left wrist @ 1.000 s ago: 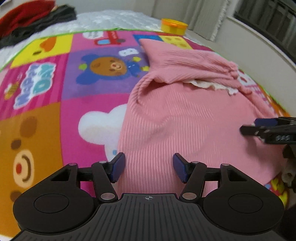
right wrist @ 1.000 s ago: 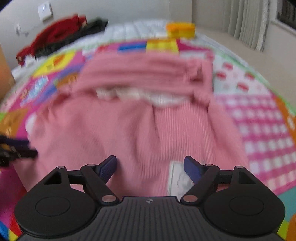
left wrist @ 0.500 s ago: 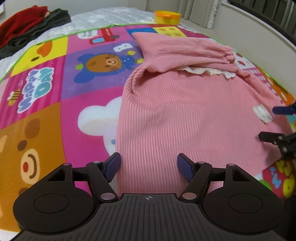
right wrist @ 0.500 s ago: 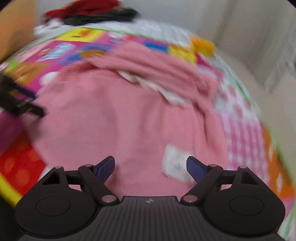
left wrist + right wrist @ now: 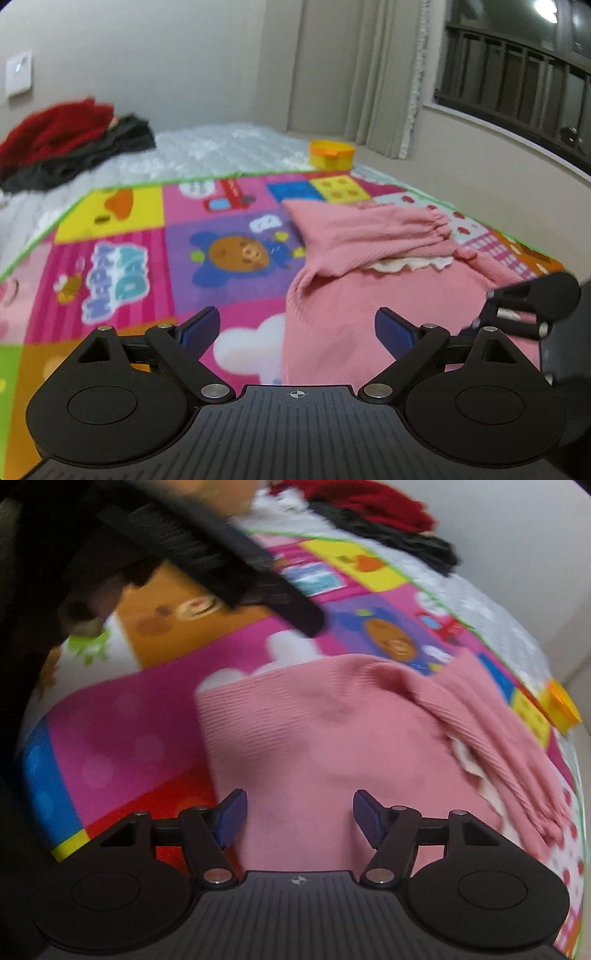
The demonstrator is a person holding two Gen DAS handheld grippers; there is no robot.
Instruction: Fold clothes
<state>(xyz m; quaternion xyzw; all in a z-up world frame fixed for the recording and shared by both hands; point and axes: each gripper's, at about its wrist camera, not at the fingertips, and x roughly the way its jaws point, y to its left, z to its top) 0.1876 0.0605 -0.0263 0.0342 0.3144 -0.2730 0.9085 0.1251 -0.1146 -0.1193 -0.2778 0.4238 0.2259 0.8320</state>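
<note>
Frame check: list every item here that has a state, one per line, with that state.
left gripper: open, holding nothing, over the garment's left edge
right gripper: open, holding nothing, over the garment
pink ribbed top: lying on the mat, partly folded, sleeve laid across its upper part
yellow container: lid on, upright beyond the play mat
red and black clothes: heaped, unfolded

The left gripper [image 5: 297,330] is showing a black ribbed body, a crosshair mark, silver pivot screws, round side discs and dark blue finger pads [image 5: 201,328]. The right gripper [image 5: 298,818] is wearing the same black build with blue pads [image 5: 231,818].
</note>
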